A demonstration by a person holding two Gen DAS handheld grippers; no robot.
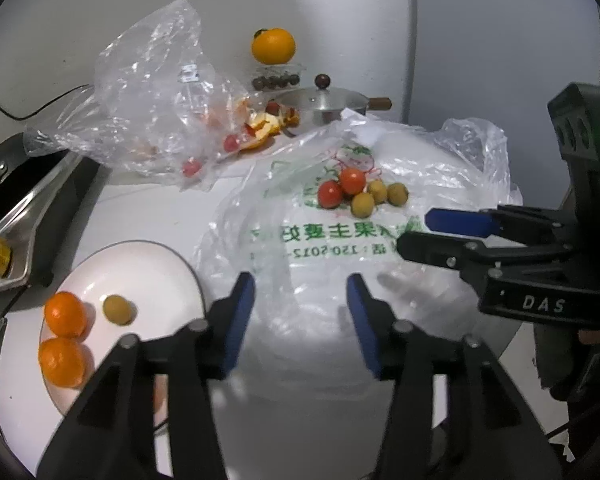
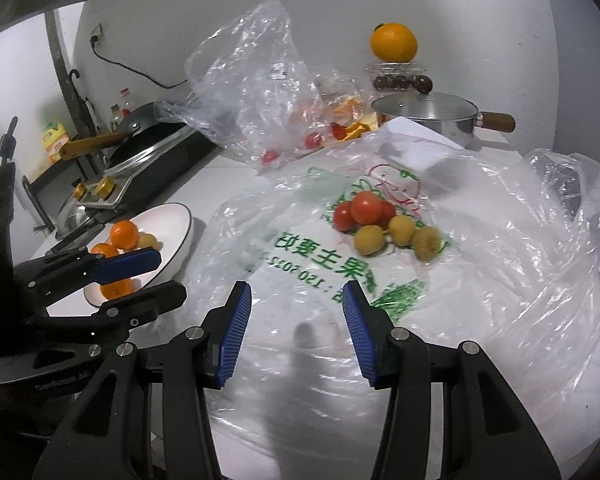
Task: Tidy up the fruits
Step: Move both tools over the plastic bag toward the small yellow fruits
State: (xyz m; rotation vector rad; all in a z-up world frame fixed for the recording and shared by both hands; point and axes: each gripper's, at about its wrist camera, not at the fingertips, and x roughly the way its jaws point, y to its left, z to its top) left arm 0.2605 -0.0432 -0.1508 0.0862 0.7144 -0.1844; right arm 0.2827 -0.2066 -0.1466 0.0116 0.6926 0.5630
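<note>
Both tools hung empty over the printed plastic bag (image 2: 480, 280) spread flat on the counter (image 1: 148, 216), which pointed to a sorting job caught between one fruit and the next. The left hand-held gripper (image 1: 300, 304) had its blue pads apart with nothing between them, only bag film showing in the gap, and the right hand-held gripper (image 2: 296, 316) was likewise released and bare. The white plate (image 1: 156, 264) sat just left of the bag and already carried two small oranges (image 1: 64, 332) and one yellow-green fruit (image 1: 118, 309). On the bag itself lay a tight cluster of red tomatoes (image 2: 364, 210) touching three more yellow-green fruits (image 2: 400, 236), well ahead of both sets of fingers. Farther back a crumpled clear bag (image 1: 148, 92) held peel and a few small red fruits, and a large orange (image 1: 273, 45) stood on a clear box behind a lidded pot (image 1: 324, 104). Judging from this, the next move would call for reaching forward to the cluster, picking out a single round fruit without nudging its neighbours or pinching the slippery film beneath, then carrying it over to the plate
</note>
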